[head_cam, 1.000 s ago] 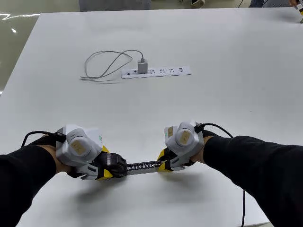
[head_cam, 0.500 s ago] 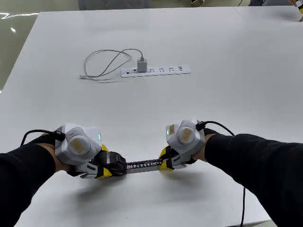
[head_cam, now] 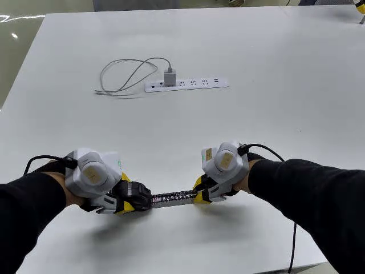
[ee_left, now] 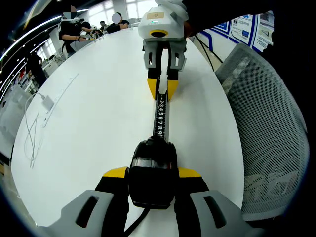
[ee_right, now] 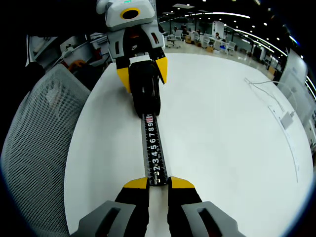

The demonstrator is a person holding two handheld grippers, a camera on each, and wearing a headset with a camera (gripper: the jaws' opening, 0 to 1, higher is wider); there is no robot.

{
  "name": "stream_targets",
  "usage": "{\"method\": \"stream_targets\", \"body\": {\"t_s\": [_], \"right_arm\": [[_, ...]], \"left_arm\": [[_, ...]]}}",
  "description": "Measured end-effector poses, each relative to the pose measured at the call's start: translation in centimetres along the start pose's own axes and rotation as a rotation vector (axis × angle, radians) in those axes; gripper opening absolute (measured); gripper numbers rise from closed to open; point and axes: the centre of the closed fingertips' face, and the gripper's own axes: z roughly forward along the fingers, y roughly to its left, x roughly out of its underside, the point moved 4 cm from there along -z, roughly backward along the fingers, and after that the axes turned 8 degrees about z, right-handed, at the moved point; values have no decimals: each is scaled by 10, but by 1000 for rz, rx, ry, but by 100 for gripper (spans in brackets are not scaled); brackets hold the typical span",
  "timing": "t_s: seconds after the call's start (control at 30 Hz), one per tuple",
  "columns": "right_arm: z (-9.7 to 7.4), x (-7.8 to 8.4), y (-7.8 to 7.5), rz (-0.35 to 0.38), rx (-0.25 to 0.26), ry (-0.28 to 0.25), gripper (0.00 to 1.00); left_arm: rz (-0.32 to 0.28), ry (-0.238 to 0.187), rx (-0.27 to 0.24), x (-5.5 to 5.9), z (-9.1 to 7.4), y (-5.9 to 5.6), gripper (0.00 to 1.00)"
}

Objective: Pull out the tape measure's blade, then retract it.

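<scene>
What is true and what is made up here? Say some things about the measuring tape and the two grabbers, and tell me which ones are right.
1. The left gripper is shut on the black tape measure. True.
2. The blade is wound all the way in. False: a short stretch with numbers on it runs between the two grippers.
3. The right gripper pinches the blade's end. True.
4. The charger lies unplugged next to the power strip. False: it sits plugged into the strip, and its cable loops off to the side on the white table.
</scene>
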Motion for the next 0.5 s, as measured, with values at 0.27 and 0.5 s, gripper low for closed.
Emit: {"method": "stream_targets", "body": {"t_s": [0.27, 0.5], "right_arm": [[-2, 2, -1, 2, 4, 3, 10], [-4, 6, -2, 3, 7, 5, 10]], "left_arm": [[-1, 0, -1, 1, 0, 0, 30], [0, 0, -3, 1, 0, 0, 30]]}}
